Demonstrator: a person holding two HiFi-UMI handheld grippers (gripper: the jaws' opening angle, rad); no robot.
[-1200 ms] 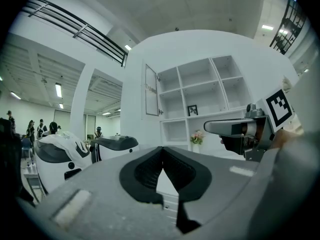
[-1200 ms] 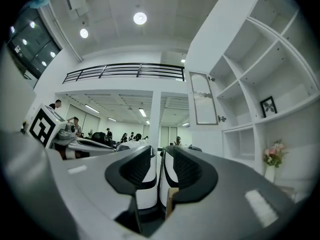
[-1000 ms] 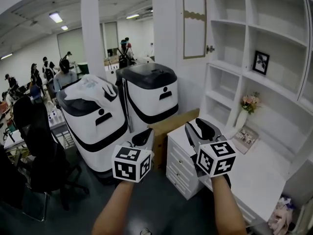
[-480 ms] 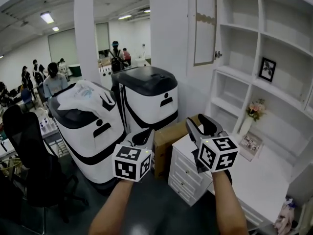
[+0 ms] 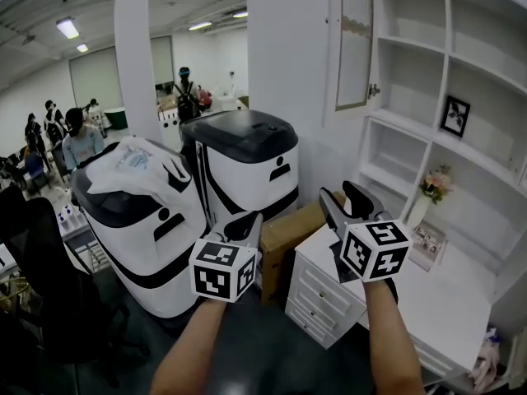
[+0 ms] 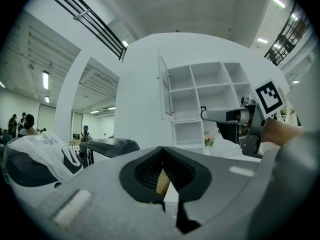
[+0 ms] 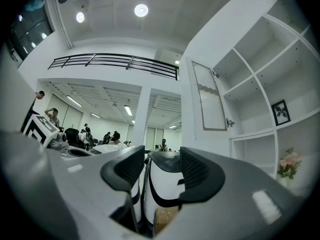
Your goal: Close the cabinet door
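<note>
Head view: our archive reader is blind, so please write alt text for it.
A white-framed cabinet door stands open on white wall shelving, untouched. Below, a person holds out two grey grippers: the left gripper with jaws together, the right gripper with empty jaws that have just been opening.

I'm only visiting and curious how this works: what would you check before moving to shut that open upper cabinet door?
1. Cabinet door open and in plain view: ok.
2. Right gripper jaws apart, having just been opening, nothing between them: ok.
3. Left gripper jaws together, holding nothing: ok.
4. Either gripper at the door: not ok, both are well below it.
5. Nothing sticks out of the shelves behind the door: ok.
6. Door swings freely: cannot tell.
</note>
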